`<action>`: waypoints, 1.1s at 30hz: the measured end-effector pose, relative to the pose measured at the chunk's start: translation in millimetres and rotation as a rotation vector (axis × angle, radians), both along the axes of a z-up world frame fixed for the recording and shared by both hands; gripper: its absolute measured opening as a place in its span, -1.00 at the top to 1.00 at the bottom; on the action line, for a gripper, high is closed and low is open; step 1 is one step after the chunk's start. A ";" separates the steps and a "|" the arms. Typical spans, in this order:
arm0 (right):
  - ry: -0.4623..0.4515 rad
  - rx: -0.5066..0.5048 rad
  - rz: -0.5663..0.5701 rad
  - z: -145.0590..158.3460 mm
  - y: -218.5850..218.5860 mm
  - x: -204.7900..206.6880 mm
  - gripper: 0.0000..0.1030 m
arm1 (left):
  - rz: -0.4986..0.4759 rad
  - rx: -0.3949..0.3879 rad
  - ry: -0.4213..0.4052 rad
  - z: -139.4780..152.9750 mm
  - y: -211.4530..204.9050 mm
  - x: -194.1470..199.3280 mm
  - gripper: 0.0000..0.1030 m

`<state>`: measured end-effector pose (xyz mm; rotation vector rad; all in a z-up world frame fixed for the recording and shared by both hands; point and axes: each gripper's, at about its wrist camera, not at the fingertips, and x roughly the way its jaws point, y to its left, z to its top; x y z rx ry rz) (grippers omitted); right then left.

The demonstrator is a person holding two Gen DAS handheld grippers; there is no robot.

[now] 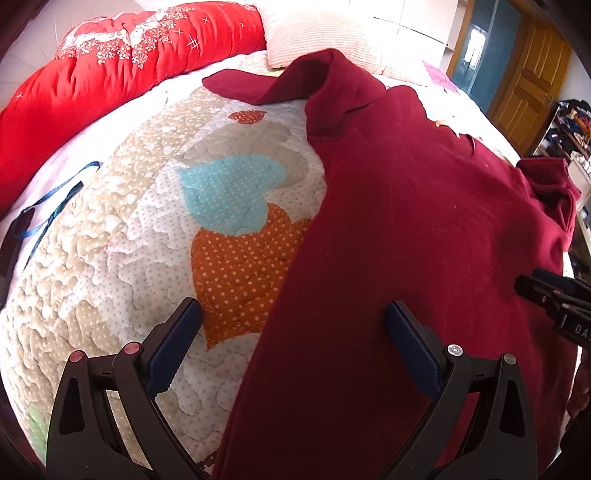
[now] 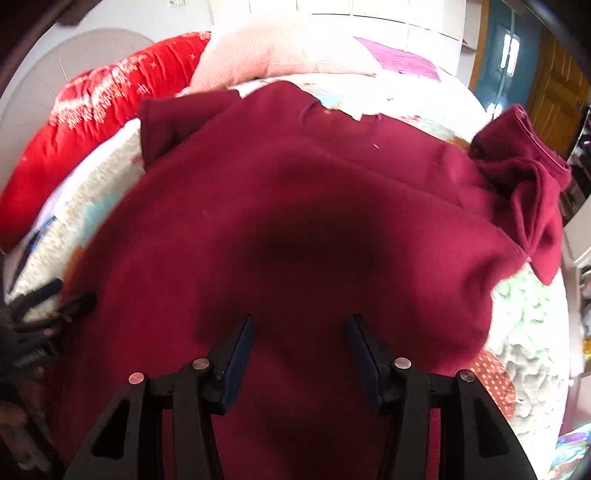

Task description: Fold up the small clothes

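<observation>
A dark red long-sleeved top lies spread on a quilted bed cover; one sleeve reaches out to the far left, the other is bunched at the right. My left gripper is open wide and empty, straddling the top's left edge just above it. My right gripper is open and empty, hovering over the middle of the top. The right gripper also shows at the right edge of the left wrist view, and the left gripper at the left edge of the right wrist view.
A red quilt is rolled along the bed's far left side. A pale pillow lies at the head. A blue ribbon lies on the cover at left. Wooden doors and cluttered shelves stand to the right.
</observation>
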<state>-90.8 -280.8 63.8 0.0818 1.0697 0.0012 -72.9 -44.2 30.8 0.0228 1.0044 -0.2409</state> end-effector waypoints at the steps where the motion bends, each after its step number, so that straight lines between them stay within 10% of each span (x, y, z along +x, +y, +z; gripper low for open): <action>1: -0.015 0.000 0.015 5.7 3.8 1.2 0.02 | -0.003 -0.002 -0.015 4.6 0.7 1.5 -0.94; 16: -0.202 -0.036 0.331 82.7 151.4 153.8 -0.02 | 0.172 -0.197 0.015 4.7 47.9 78.6 -0.94; 33: -0.024 -0.158 0.373 -27.9 249.6 335.5 -0.03 | 0.164 -0.105 0.010 -17.3 57.3 94.5 -0.94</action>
